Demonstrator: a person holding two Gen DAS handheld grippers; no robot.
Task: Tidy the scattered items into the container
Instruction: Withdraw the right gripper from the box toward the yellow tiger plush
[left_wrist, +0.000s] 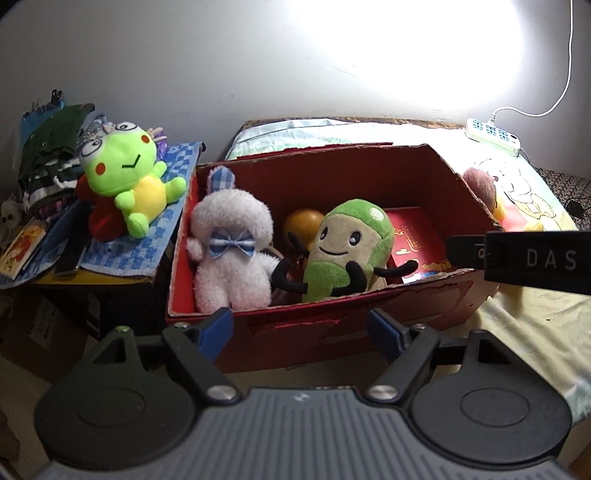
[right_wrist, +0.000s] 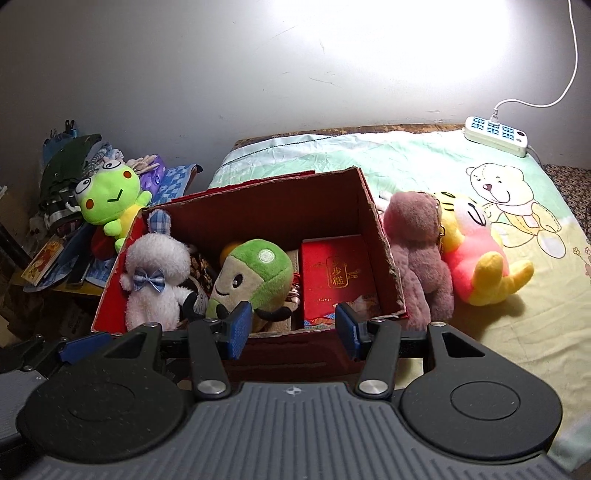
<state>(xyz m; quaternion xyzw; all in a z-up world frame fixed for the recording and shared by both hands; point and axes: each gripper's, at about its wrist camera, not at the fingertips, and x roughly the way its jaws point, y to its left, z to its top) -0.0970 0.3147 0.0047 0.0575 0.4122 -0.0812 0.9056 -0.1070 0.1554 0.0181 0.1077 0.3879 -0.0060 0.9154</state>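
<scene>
Box (right_wrist: 380, 236) holding plush toys, both grippers empty

Red box (right_wrist: 380, 236); white bunny (right_wrist: 155, 280), blue-checked bow; green-beige plush (right_wrist: 255, 277); mauve bear (right_wrist: 417, 251); lime frog (right_wrist: 110, 199).

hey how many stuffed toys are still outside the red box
3. A green frog plush lies on the cluttered stand left of the red box; a mauve plush and a yellow-pink tiger plush lie on the bed at its right. Others may be hidden.
</scene>
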